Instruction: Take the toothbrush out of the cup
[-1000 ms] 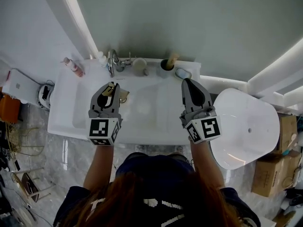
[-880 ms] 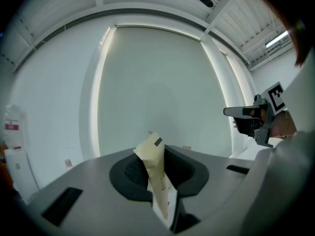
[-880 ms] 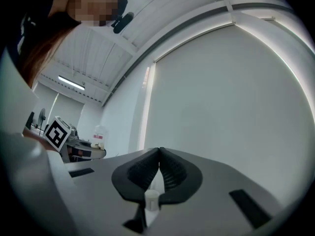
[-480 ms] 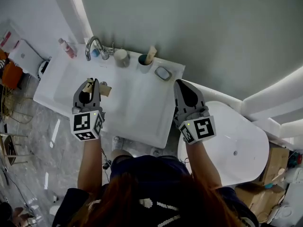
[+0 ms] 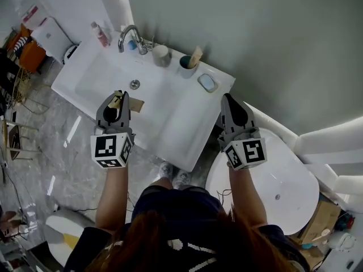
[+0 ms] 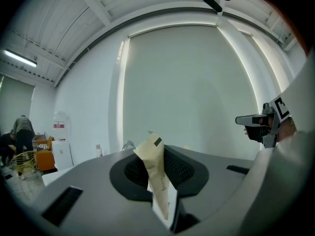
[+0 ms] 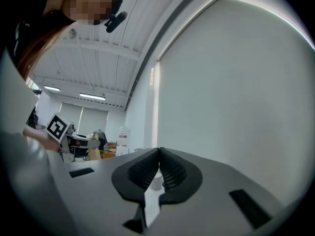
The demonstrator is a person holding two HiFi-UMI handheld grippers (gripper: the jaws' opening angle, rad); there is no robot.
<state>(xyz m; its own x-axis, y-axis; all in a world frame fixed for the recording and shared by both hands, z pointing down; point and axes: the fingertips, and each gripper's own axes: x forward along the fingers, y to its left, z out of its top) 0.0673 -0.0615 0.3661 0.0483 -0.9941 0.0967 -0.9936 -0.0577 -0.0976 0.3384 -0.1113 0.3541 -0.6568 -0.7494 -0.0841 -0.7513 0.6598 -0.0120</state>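
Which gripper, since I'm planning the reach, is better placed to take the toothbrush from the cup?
Likely right. The right gripper is empty, jaws together, and closer to the toothbrush in the cup; the left gripper grips a tan packet.

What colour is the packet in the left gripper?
The packet is pale tan; clearest in left gripper view.

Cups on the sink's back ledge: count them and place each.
2. One pale cup stands right of the faucet; the other cup, holding the toothbrush, stands between it and the soap dish.
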